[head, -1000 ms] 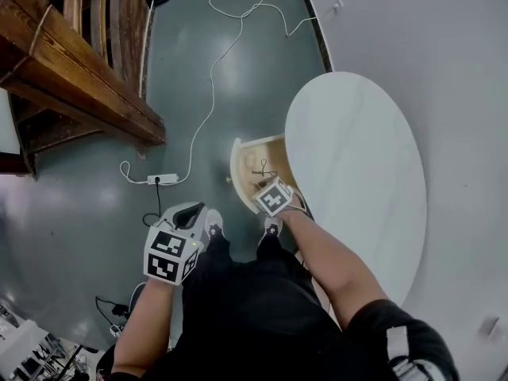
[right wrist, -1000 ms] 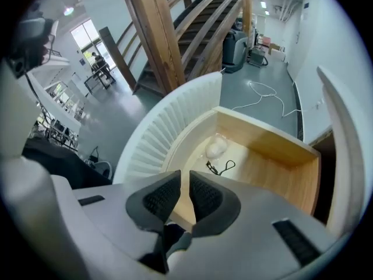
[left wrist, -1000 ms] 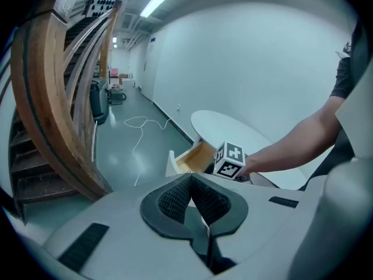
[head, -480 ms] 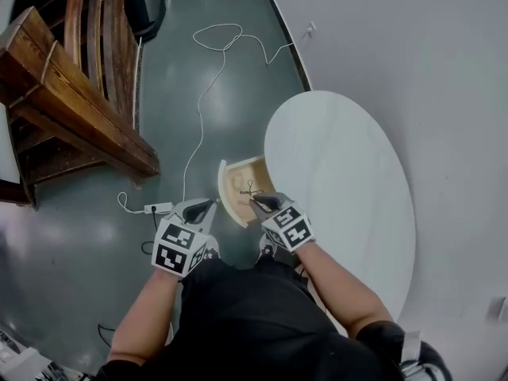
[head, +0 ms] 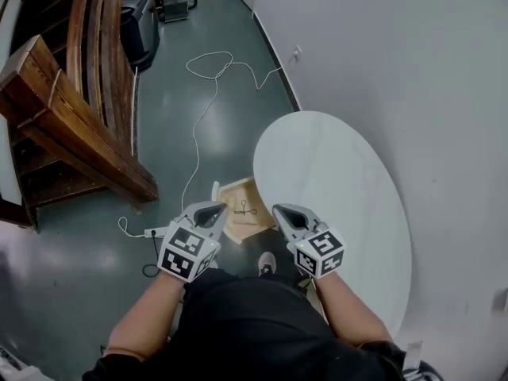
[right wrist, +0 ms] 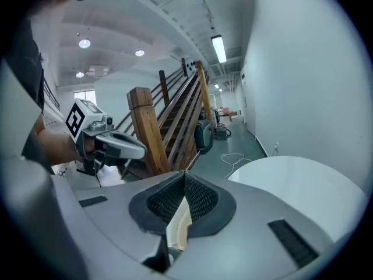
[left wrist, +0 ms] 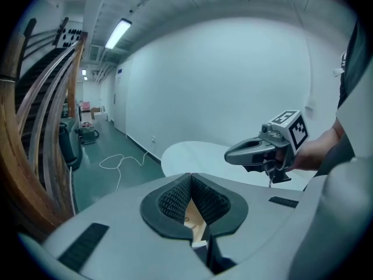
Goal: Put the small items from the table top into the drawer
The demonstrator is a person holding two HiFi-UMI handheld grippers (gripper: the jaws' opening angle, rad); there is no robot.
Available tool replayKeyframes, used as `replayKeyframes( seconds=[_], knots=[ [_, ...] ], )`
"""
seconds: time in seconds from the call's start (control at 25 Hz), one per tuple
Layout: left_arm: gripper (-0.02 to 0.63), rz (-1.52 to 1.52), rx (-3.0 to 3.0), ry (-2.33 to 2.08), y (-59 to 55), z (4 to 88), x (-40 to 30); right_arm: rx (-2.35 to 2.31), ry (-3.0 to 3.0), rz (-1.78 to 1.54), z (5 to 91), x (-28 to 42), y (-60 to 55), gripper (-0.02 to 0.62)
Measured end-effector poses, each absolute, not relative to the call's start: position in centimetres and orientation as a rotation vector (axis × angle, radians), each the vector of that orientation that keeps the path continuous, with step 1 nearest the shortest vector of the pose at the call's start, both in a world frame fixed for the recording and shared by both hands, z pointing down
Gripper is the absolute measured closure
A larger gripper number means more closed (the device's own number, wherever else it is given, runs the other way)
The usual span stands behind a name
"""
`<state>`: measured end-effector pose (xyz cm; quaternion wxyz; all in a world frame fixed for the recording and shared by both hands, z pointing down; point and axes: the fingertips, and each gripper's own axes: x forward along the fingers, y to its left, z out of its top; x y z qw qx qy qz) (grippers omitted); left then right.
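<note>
A white oval table top fills the right of the head view, its surface plain. Beneath its left edge a pale wooden drawer stands pulled open, with a small dark wiry item lying inside. My left gripper hovers over the drawer's left side, shut and empty. My right gripper hangs over the drawer's right edge; its jaws have just been closing with nothing between them, and they are shut. Each gripper view shows its own closed jaws, left gripper and right gripper, with the other gripper beside it.
A wooden staircase runs along the left. A white cable trails over the grey-green floor to a power strip. A white wall stands behind the table. One of the person's shoes is below the drawer.
The right gripper has lifted up out of the drawer and drawn back to its right edge. The left gripper has risen and come in beside the drawer.
</note>
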<state>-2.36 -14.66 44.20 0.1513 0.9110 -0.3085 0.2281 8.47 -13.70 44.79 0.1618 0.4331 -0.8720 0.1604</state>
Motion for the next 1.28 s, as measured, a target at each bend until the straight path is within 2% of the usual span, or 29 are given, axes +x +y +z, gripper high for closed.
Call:
replayKeyframes(
  seconds=[0.48,1.28],
  knots=[
    [0.591,0.628,2.688,-0.846,-14.1,41.7,0.2,1.43,-2.531,0.528,42.3,13.0,-12.7,0.588],
    [0.59,0.628,2.666,-0.895,-14.1,41.6,0.7,1.385,-2.508,0.536,44.0,13.9,-12.2,0.588]
  ],
)
